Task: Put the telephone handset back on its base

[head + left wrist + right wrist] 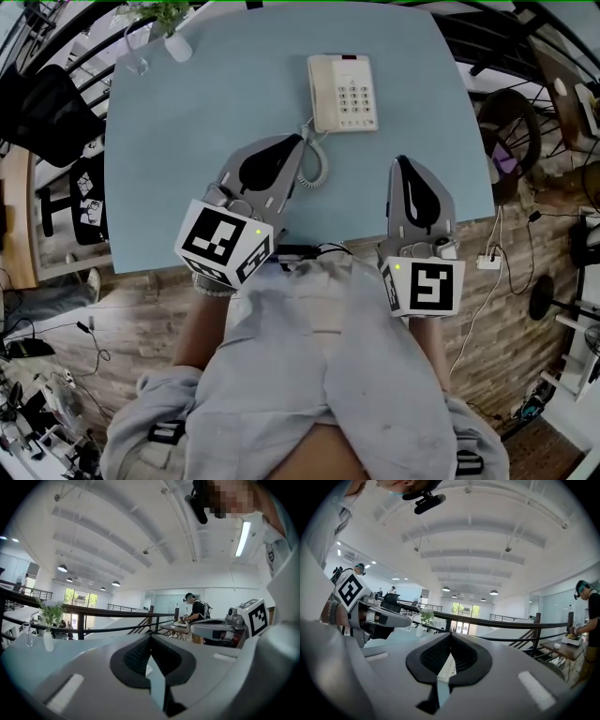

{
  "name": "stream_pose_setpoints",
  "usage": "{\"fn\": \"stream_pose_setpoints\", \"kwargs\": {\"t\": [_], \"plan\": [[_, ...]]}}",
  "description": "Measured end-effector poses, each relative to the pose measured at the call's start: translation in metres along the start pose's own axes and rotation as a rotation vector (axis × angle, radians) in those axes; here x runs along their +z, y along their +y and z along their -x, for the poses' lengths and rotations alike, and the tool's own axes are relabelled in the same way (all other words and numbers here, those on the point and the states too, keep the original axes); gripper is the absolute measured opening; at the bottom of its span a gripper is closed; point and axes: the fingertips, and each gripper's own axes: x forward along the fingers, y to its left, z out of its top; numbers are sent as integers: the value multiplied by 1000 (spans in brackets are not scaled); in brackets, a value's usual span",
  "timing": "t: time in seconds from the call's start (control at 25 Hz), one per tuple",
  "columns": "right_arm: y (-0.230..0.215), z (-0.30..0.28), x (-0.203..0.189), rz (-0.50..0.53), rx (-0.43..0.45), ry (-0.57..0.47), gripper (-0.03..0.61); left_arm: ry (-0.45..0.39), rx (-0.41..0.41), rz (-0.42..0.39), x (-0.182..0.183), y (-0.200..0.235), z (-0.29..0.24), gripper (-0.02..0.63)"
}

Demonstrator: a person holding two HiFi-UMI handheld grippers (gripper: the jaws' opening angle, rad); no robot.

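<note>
Telephone base [354,94] on the blue table [178,178], at 12 o'clock from the person. The handset [322,92] lies along its left side, and the coiled cord [317,161] trails toward 6 o'clock. Left gripper [298,142] at the base's 7 o'clock, right gripper [401,164] at 5 o'clock — both jaw pairs pressed together, nothing between them.

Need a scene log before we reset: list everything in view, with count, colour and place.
table: one, light blue, fills the middle of the head view
telephone: one, cream, far middle of the table, handset lying on its base
coiled cord: one, pale, runs from the telephone toward the near edge
vase: one, white with a green plant, far left corner of the table
glass: one, clear, left of the vase
chair: one, black, on the floor left of the table
left tool: one, grey, shut, empty, over the table
right tool: one, grey, shut, empty, over the table
</note>
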Motion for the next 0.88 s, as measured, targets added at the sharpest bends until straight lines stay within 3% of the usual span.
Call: {"fn": "stream_pose_setpoints", "kwargs": {"t": [0.88], "plan": [[3,2,0,18,8,5,6,-26,-6,4,7,-3,0,3]]}}
